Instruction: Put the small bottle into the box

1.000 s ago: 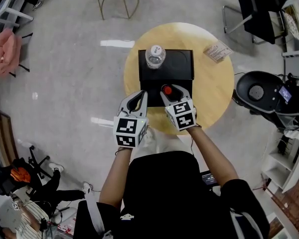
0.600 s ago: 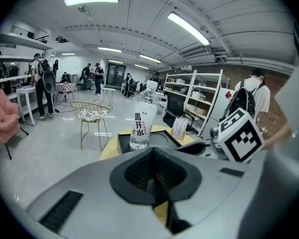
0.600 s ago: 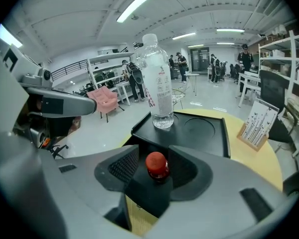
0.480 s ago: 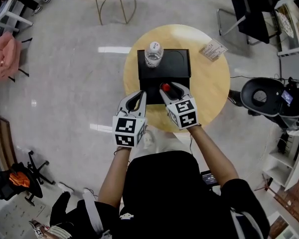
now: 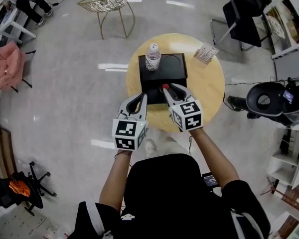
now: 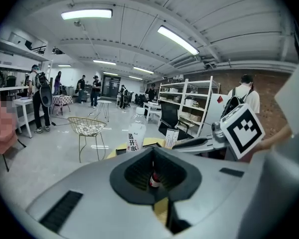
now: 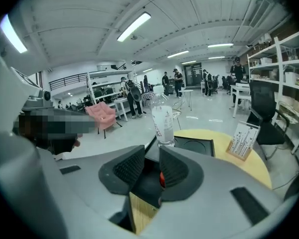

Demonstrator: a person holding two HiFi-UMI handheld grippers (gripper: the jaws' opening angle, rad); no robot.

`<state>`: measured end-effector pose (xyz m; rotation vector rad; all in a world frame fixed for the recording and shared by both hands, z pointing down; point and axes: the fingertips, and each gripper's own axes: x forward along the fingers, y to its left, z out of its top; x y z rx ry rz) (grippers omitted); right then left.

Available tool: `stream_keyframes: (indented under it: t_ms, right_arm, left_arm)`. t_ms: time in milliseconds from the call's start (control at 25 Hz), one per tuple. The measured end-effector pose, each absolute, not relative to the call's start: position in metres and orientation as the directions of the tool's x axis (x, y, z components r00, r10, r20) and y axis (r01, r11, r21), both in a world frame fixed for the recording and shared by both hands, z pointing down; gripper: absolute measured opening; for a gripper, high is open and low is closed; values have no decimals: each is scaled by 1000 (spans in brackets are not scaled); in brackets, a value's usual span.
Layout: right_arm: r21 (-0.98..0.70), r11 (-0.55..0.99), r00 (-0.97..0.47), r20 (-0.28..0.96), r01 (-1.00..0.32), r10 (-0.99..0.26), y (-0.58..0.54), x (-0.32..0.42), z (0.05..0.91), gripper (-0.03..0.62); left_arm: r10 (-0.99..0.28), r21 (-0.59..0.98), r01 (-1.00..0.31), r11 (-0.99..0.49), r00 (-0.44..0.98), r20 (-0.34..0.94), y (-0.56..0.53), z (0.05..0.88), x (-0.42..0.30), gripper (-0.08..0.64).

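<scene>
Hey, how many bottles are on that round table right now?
2. A clear water bottle stands at the far left corner of the black box. A small red-capped bottle sits at the box's near edge. No others show.

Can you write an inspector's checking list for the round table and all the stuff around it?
Surface: round wooden table, upright on a shiny floor.
Job's things: black box on the table; small bottle with a red cap, upright at the box's near end.
Clutter: water bottle standing at the box's far left corner; card stand by the table's far right edge.
Grippers: left gripper shut, empty; right gripper open, its jaws have just been closing with nothing pressed between them.
Cables: thin cable on the floor, right of the table.
Surroundings: wire chair, pink armchair, shelves at right.
</scene>
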<state>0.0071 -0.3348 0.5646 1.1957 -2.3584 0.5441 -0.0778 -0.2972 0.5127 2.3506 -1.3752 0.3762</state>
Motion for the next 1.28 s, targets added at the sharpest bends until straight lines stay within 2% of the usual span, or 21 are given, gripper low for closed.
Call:
stream_keyframes:
  t_ms: [200,400,720,1280]
  right_arm:
    - [-135,538,-528,493,-832,-692,-314,9,530,37]
    - [-106,515,-502,454,-851,-736,-287,15,501,4]
    - [-85,499,-487,408,-863,-773,-241,14,464,3]
    - [-89,450,-456,286,-888,-843,-170,10,412,3]
  left_arm:
    - [-789,175,-867,-467,498,360,-276,481,-74,12]
    - [-805,160,-860,-484,510,304,-247,452,-72,12]
    - [-820,134,-852,-506,523,232,-202,417,-73,12]
    - [-803,59,-824,-563,563,196,-127,383,-84,12]
